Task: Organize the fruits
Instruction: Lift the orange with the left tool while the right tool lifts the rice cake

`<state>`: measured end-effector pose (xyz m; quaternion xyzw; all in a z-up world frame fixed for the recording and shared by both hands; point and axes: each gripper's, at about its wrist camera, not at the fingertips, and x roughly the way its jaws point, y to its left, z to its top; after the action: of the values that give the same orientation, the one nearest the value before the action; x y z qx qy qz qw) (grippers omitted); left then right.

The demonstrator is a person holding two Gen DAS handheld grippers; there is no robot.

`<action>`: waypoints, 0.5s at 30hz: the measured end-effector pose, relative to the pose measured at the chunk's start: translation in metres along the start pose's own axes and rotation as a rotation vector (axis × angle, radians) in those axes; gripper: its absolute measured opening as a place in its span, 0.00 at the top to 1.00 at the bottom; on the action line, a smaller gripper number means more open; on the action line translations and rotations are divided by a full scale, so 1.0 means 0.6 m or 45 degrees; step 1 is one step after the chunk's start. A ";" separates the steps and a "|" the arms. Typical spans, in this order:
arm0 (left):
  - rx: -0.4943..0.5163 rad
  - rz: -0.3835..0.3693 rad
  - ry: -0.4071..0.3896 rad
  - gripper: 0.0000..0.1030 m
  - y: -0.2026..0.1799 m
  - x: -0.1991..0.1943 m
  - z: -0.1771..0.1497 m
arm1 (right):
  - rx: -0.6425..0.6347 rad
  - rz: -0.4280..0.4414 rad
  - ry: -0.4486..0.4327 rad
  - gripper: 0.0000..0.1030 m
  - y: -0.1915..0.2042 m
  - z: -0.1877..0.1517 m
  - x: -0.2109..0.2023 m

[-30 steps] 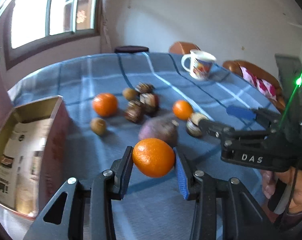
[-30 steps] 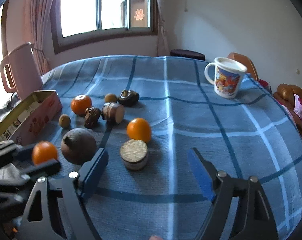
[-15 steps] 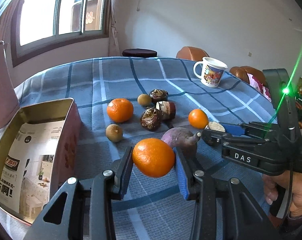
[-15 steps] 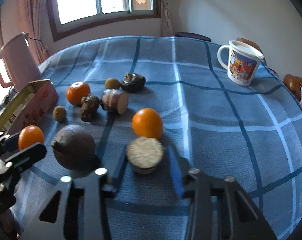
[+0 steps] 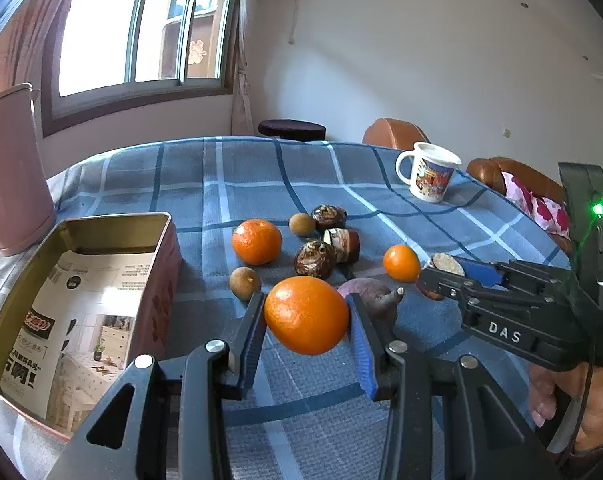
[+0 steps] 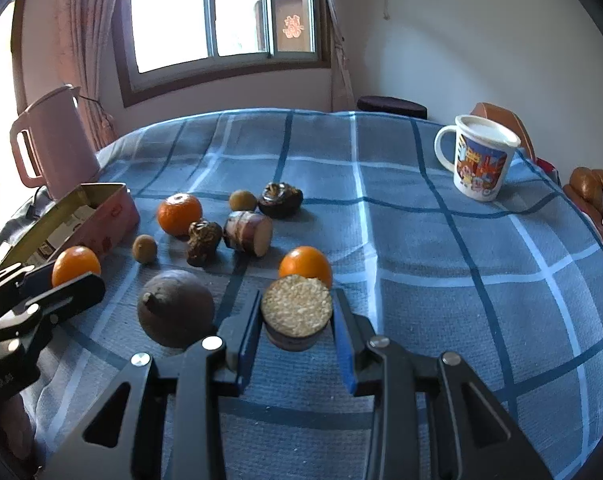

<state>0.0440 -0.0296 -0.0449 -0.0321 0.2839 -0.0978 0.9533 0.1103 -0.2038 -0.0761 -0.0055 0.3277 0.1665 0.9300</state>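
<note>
My left gripper [image 5: 306,322] is shut on an orange [image 5: 306,315] and holds it above the blue checked cloth, right of an open tin box [image 5: 81,300]. My right gripper [image 6: 295,330] is shut on a short cut stub with a pale grainy top [image 6: 296,317], low over the cloth. On the cloth lie two more oranges [image 6: 179,214] [image 6: 305,266], a round purple root [image 6: 175,308], two small brown round fruits [image 6: 144,249] [image 6: 242,200], a cut cane piece [image 6: 248,232] and dark knobbly fruits [image 6: 203,240] [image 6: 280,199].
A pink jug [image 6: 53,144] stands behind the tin box at the left. A printed white mug [image 6: 479,158] stands at the far right of the round table. Brown chairs [image 5: 513,178] and a dark stool [image 5: 291,130] surround the far edge.
My right gripper moved down onto the cut stub and closed on it; a second ago its jaws were wide open. My left gripper kept holding the orange and lifted slightly.
</note>
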 end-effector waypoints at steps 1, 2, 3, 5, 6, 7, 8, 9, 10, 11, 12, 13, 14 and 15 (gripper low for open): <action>-0.001 0.002 -0.012 0.60 0.000 -0.003 0.000 | -0.005 0.001 -0.008 0.65 0.002 -0.001 -0.002; -0.001 0.005 -0.020 0.60 -0.001 -0.005 0.000 | -0.009 0.003 -0.014 0.65 0.003 -0.002 -0.004; 0.000 0.010 -0.029 0.60 -0.001 -0.007 0.000 | -0.016 0.006 -0.016 0.65 0.005 -0.005 -0.005; 0.010 0.015 -0.041 0.60 -0.004 -0.010 0.000 | -0.021 0.024 -0.011 0.65 0.008 -0.012 -0.004; 0.011 0.014 -0.045 0.60 -0.005 -0.010 0.001 | -0.020 0.031 -0.010 0.65 0.009 -0.015 -0.004; 0.013 0.013 -0.047 0.60 -0.005 -0.011 0.000 | -0.020 0.036 -0.021 0.65 0.010 -0.017 -0.006; 0.016 0.013 -0.048 0.60 -0.007 -0.012 -0.001 | -0.025 0.035 -0.038 0.65 0.011 -0.018 -0.010; 0.018 0.015 -0.049 0.60 -0.008 -0.012 0.000 | -0.030 0.034 -0.048 0.65 0.013 -0.018 -0.013; 0.020 0.018 -0.051 0.60 -0.008 -0.012 0.000 | -0.039 0.030 -0.056 0.65 0.015 -0.017 -0.014; 0.023 0.022 -0.056 0.60 -0.009 -0.013 0.000 | -0.043 0.026 -0.063 0.65 0.017 -0.017 -0.016; 0.026 0.026 -0.062 0.60 -0.010 -0.014 0.000 | -0.046 0.024 -0.075 0.65 0.019 -0.017 -0.019; 0.029 0.029 -0.068 0.60 -0.011 -0.015 0.000 | -0.048 0.027 -0.093 0.65 0.020 -0.017 -0.023; 0.030 0.031 -0.072 0.60 -0.011 -0.016 0.000 | -0.050 0.032 -0.111 0.65 0.021 -0.016 -0.028; 0.032 0.032 -0.076 0.60 -0.012 -0.017 0.000 | -0.053 0.034 -0.130 0.65 0.022 -0.016 -0.032</action>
<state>0.0345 -0.0344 -0.0386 -0.0193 0.2544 -0.0883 0.9629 0.0863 -0.1987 -0.0705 -0.0121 0.2764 0.1859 0.9428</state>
